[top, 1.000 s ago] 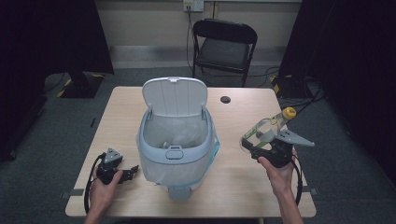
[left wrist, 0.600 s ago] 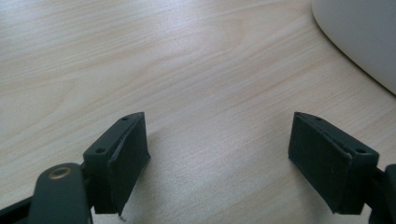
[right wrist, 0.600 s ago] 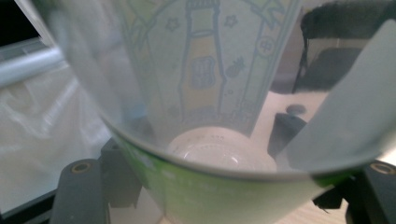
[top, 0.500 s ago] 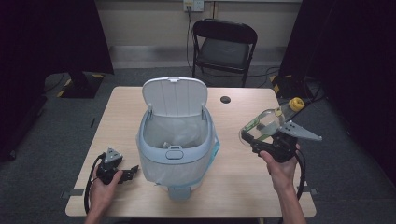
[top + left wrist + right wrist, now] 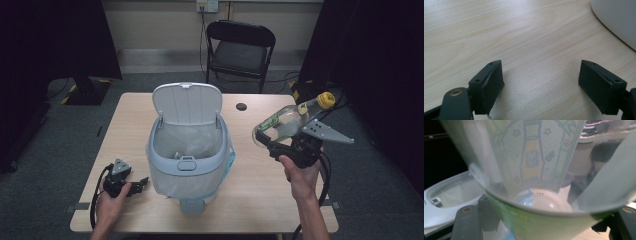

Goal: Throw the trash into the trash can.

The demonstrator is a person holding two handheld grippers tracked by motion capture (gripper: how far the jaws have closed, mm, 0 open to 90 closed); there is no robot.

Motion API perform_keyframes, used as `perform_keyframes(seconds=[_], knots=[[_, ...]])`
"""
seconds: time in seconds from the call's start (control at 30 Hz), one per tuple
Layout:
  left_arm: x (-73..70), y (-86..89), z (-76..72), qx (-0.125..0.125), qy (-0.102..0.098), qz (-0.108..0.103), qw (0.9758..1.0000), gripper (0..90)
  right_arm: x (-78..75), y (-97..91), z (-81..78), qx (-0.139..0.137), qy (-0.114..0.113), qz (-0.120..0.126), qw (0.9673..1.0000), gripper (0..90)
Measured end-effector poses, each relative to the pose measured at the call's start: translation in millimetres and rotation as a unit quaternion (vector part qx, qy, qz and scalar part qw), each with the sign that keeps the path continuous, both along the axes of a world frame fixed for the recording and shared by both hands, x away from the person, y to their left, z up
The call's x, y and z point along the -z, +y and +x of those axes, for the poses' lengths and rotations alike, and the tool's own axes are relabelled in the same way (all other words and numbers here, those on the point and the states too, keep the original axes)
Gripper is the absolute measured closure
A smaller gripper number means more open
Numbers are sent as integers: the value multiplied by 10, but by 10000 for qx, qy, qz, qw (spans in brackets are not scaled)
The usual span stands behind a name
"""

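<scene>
The right tongs (image 5: pixel 270 137) are clamped on a clear plastic bottle (image 5: pixel 290 120) and hold it in the air above the right part of the desk (image 5: pixel 260 200), just to the right of the bin (image 5: pixel 189 170). The bottle lies tilted, its yellow cap (image 5: pixel 326 99) pointing up and away to the right and its base toward the bin. In the right gripper view the bottle (image 5: pixel 534 170) sits between the black jaws, its printed green and yellow label facing the camera, with the bin's rim (image 5: pixel 446 195) at the left behind it.

The bin is pale blue-grey and stands at the middle of the desk with its lid (image 5: pixel 186 103) raised upright at the back. A clear liner (image 5: pixel 187 142) shows inside the opening.

The left tongs (image 5: pixel 142 183) rest low on the desk near its front left corner, close to the bin's left side, jaws wide apart with nothing between them. In the left gripper view only bare wood lies between the two pads (image 5: pixel 490 82), and the bin's wall (image 5: pixel 619 20) curves in at the upper right.

A small dark round object (image 5: pixel 242 106) lies on the desk behind the bin. A black folding chair (image 5: pixel 240 47) stands beyond the desk.
</scene>
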State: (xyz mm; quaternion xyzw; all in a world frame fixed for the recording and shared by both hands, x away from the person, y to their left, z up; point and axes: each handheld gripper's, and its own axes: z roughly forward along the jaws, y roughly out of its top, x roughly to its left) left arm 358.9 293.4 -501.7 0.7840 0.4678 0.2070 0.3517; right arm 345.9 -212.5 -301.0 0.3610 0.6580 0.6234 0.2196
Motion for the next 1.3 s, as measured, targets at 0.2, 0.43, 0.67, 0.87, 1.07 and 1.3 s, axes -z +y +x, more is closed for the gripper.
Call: perform_keyframes(seconds=[0.2, 0.43, 0.67, 0.87, 1.07, 1.3], knots=[[0, 0, 0, 0, -1, 1, 10000, 194, -148, 86, 0, -149, -117, 55, 9998, 274], [0, -1, 0, -7, -4, -5, 10000, 194, -332, 247, 19, -485, -354, 108, 9981, 274], [0, 0, 0, 1, 1, 1, 10000, 193, -478, 415, 16, -724, -519, 122, 9959, 274], [0, 0, 0, 0, 1, -1, 10000, 193, -581, 557, 3, -915, -594, 130, 9939, 273], [1, -1, 0, -4, 0, -9, 10000, 193, -655, 730, 15, -1170, -591, 74, 9913, 274], [1, -1, 0, -4, 0, -9, 10000, 193, -712, 965, 55, -1488, -626, 4, 9869, 273]])
